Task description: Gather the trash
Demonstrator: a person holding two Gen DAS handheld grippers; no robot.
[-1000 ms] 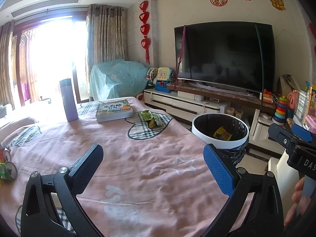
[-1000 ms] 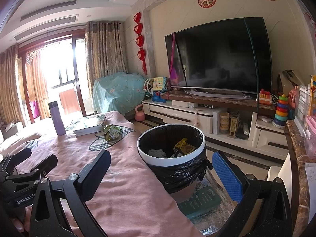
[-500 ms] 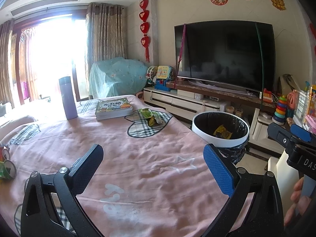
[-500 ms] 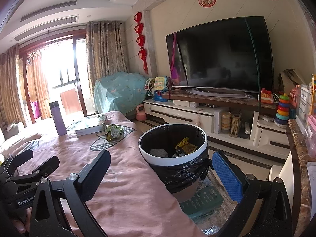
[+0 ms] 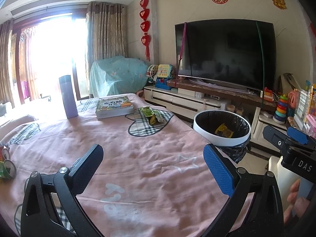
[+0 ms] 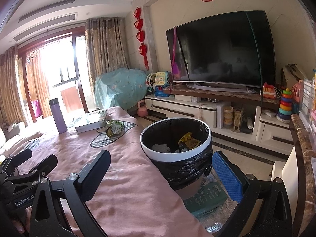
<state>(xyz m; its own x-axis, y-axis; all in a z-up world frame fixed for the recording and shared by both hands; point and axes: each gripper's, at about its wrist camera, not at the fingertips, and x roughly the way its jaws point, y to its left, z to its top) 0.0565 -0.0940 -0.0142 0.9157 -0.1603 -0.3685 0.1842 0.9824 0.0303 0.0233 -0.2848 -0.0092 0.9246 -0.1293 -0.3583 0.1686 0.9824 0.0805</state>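
- Covering most of the left wrist view: pink fabric-covered table with plaid heart patches.
- Black flat-screen TV at 1 o'clock, on the far wall.
- White-rimmed round trash bin with black liner just beside the table's right edge, 3 o'clock in left view; yellow wrapper and white paper inside.
- Left gripper jaws wide apart, nothing held, hovering over the cloth.
- Right gripper jaws wide apart, empty, bin between the fingers in view.
- Stack of illustrated books at 11 o'clock.
- Purple cylindrical flask upright, left of the books.
- Crumpled green snack wrappers on a plaid heart, just right of the books, 12 o'clock.
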